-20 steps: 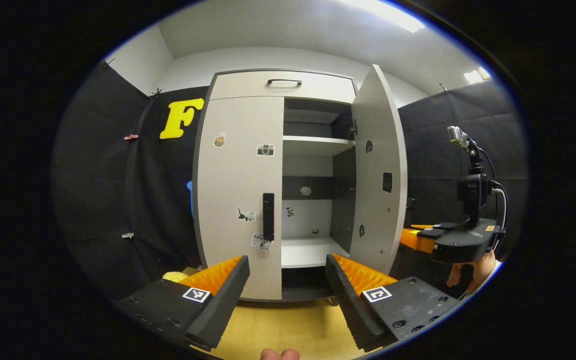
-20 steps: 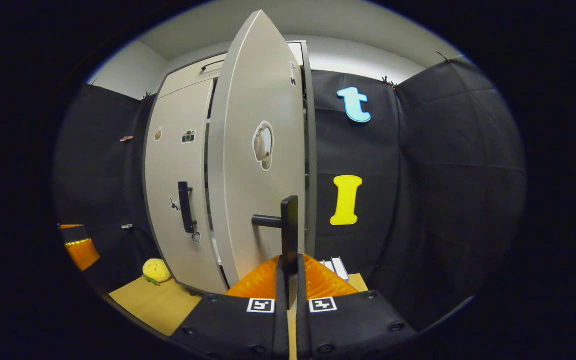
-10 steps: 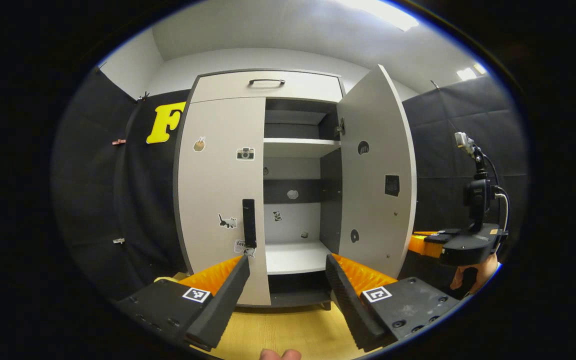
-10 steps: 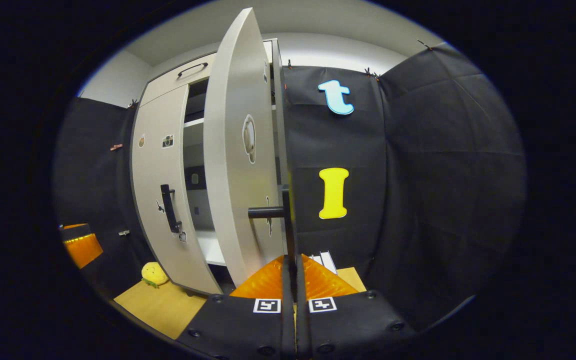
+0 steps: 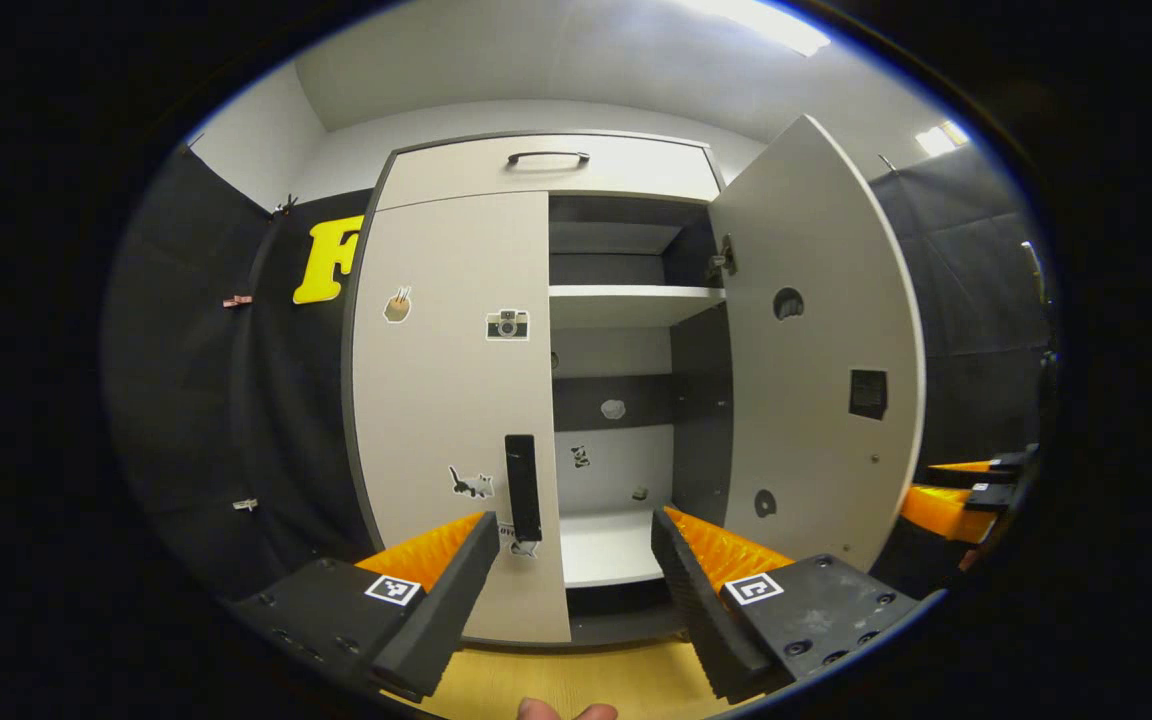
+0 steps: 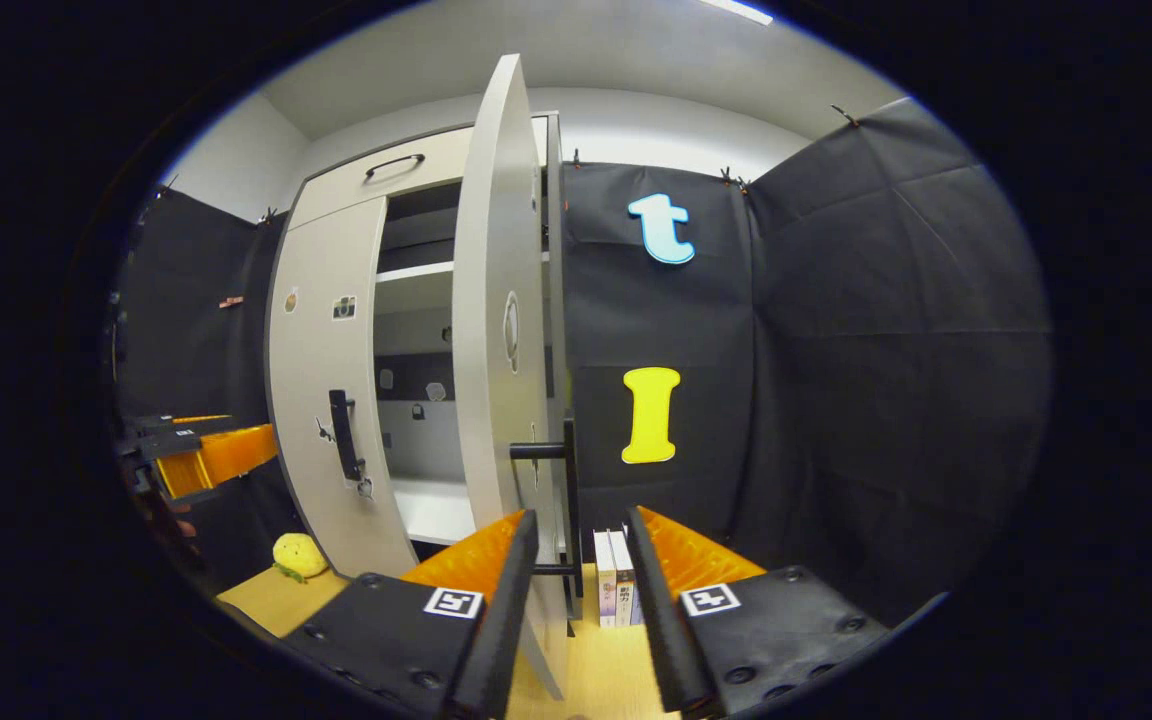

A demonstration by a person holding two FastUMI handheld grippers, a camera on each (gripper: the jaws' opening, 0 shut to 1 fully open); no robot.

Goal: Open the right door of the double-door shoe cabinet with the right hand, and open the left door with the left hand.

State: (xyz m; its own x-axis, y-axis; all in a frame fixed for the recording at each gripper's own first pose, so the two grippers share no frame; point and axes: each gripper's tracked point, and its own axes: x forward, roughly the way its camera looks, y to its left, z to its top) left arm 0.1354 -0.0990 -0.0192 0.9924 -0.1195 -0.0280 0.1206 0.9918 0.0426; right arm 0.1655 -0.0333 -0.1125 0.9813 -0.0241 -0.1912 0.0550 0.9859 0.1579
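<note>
The grey shoe cabinet [image 5: 546, 165] stands ahead. Its left door [image 5: 446, 400] is closed, and that door's black handle [image 5: 523, 487] hangs just above and between my left gripper's [image 5: 571, 590] open fingers, not touched. The right door [image 5: 816, 350] stands wide open, showing white shelves [image 5: 626, 295]. In the right gripper view this door [image 6: 496, 350] is seen edge-on. Its black handle [image 6: 568, 500] sits in the gap of my right gripper [image 6: 576, 610], whose fingers are apart and not pressing on it. The left door [image 6: 321, 380] and its handle [image 6: 341, 435] show farther left.
A yellow plush toy [image 6: 296, 555] lies on the wooden floor [image 6: 266, 600] by the cabinet's left foot. Some books [image 6: 614, 590] stand behind the open door near the black cloth wall [image 6: 836, 400]. The other gripper [image 6: 201, 450] hovers at the left; the right gripper [image 5: 966, 490] shows at the edge.
My right gripper has opened and let go of the right door's handle, with the door swung wider. My left gripper has come closer to the left door's handle.
</note>
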